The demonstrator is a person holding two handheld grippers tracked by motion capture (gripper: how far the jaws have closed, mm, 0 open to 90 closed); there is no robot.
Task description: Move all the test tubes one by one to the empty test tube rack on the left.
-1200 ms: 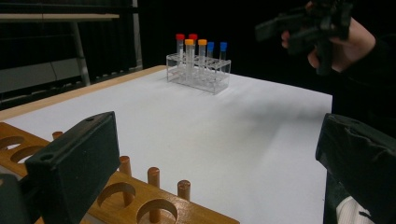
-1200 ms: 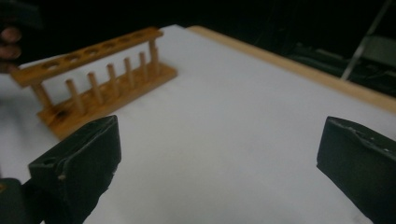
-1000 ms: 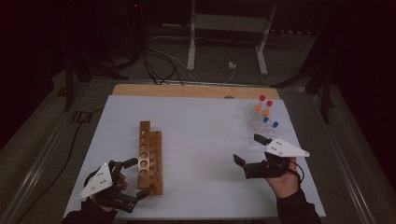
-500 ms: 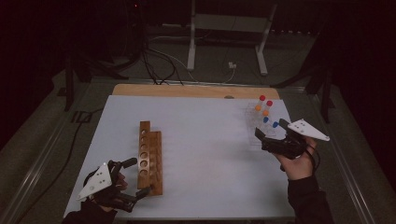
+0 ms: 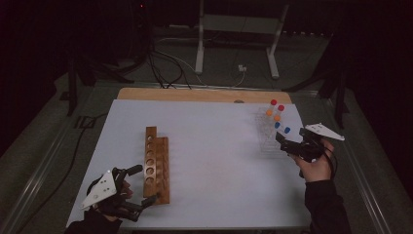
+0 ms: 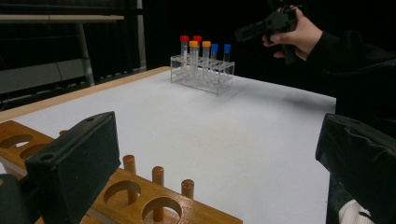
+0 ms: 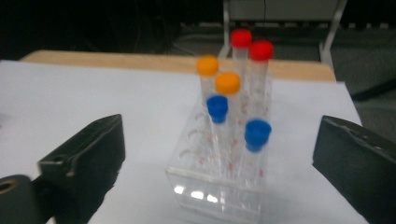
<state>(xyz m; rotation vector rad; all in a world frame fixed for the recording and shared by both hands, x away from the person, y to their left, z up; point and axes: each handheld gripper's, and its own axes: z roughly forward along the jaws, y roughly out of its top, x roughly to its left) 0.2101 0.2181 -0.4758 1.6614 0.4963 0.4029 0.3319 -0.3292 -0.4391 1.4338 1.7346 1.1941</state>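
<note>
A clear plastic tube rack (image 5: 267, 132) stands at the table's far right and holds several capped tubes: two red, two orange, two blue. My right gripper (image 5: 284, 143) hovers open just in front of it; in the right gripper view the blue-capped tubes (image 7: 217, 108) stand between and beyond my wide-apart jaws. A wooden rack (image 5: 157, 163) with round holes lies at the front left. My left gripper (image 5: 144, 185) sits open at its near end, with the rack's holes and pegs (image 6: 140, 196) just ahead of the jaws. Neither gripper holds anything.
The table (image 5: 214, 161) has a white top and a wooden strip (image 5: 195, 94) along its far edge. Behind it a metal stand (image 5: 234, 44) and cables (image 5: 165, 63) lie on the dark floor. Bare white surface separates the two racks.
My right gripper has moved away from the table's front, out to the right and farther back, up to the clear tube rack. The left gripper has stayed put.
</note>
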